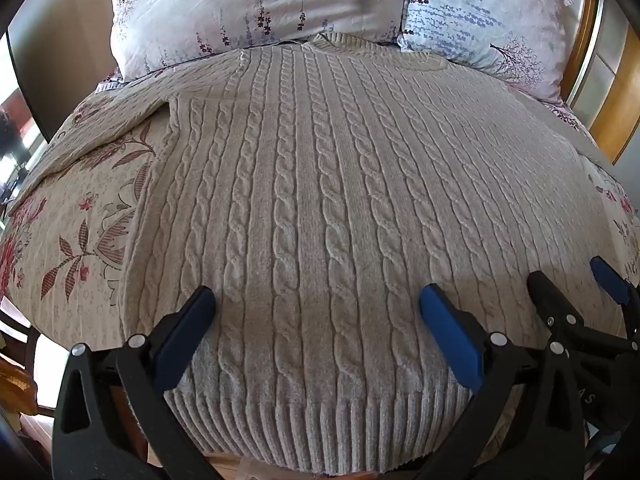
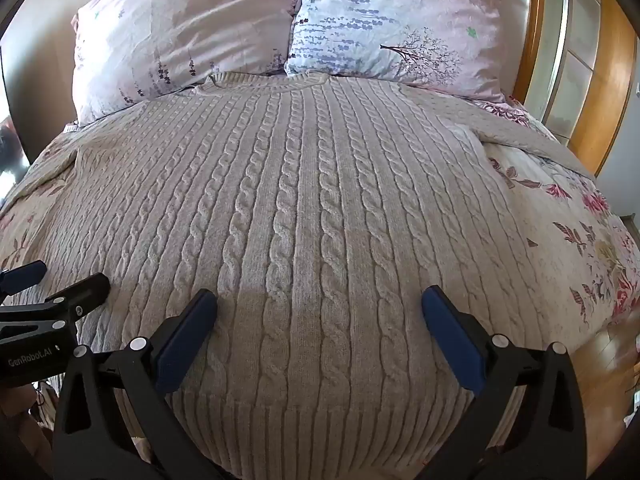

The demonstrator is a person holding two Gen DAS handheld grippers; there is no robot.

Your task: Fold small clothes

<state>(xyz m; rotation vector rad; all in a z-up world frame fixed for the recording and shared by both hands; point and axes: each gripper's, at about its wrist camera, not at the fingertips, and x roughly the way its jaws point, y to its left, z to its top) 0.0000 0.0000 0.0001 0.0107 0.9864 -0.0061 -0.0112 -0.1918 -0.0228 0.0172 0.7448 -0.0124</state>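
Sweater [image 1: 312, 200] lies flat on the bedspread [image 1: 80, 216], hem nearest, collar by the pillows [image 2: 192, 36]. Left gripper [image 1: 316, 300] and right gripper [image 2: 320, 300] hover wide open, holding nothing. Best to pinch the ribbed hem at both corners evenly, then lift together.

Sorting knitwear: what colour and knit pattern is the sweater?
Beige sweater, vertical cable knit with ribbed hem; right wrist view shows it best.

Sweater [image 1: 320, 200] laid flat on bedspread [image 1: 80, 240], hem nearest, neckline farthest, against two pillows [image 2: 180, 32] set side by side. Both grippers held over hem.
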